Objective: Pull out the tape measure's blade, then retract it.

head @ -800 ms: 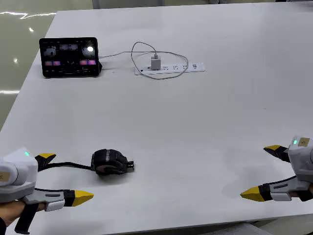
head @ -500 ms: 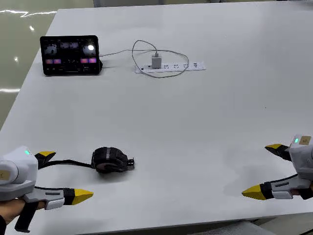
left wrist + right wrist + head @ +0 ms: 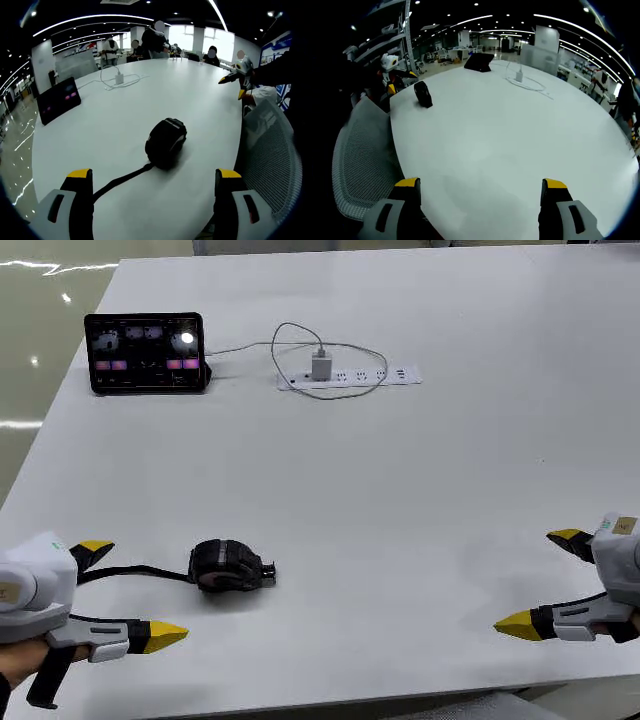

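A black tape measure lies on the white table near its front left, with a black wrist strap trailing to the left. My left gripper stands open at the front left corner, the strap running between its yellow tips, the case a short way ahead. My right gripper is open at the front right edge, far from the tape measure, with nothing between its fingers.
A black tablet stands at the back left. A white power strip with a plugged charger and looped cable lies behind the middle. A mesh chair sits by the table's edge. Several people stand beyond the far end.
The head view has shifted slightly. Both grippers have drifted a little downward and outward; the tape measure has not moved.
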The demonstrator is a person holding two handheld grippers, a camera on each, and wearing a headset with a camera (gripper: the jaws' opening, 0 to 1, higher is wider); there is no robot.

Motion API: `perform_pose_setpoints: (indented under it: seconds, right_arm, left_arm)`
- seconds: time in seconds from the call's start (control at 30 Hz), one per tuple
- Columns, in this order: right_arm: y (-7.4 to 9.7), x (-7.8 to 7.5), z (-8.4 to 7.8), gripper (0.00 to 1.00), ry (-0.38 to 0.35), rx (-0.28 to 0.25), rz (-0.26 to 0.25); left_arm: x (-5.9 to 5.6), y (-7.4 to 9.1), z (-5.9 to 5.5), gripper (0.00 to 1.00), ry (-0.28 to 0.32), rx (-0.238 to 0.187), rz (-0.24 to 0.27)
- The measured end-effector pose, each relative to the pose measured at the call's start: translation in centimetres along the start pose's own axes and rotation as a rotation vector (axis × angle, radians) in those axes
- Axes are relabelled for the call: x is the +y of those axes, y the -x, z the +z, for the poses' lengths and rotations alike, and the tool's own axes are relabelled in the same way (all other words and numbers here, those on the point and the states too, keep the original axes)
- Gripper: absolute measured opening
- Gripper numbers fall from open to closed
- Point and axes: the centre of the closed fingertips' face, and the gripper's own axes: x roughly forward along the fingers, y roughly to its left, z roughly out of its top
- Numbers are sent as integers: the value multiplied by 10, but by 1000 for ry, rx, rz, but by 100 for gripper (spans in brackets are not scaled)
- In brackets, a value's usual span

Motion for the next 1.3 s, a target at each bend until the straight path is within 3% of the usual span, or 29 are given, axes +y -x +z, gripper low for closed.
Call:
perform_pose_setpoints:
  seconds: [0.27,0.53,0.73,0.9,1.03,1.13,1.3]
  right_arm:
    - [-3,2,5,99,25,7,7]
    - [-17,11,-1,99,80,70,58]
    - [-21,13,11,99,100,48,68]
    - [-28,15,14,99,165,61,83]
    - [-34,15,16,99,167,76,98]
    - [-38,17,24,99,187,66,109]
    - [-46,19,36,99,195,52,122]
  left_arm:
    - [1,-1,3,99,-46,10,-24]
    - [3,-8,-3,99,-117,70,-62]
    - [1,-13,-3,99,-156,106,-101]
    - [7,-20,0,99,-200,124,-103]
    - [7,-23,6,99,-218,130,-130]
    - [7,-27,9,99,-257,140,-156]
    - [7,-30,17,99,-271,139,-189]
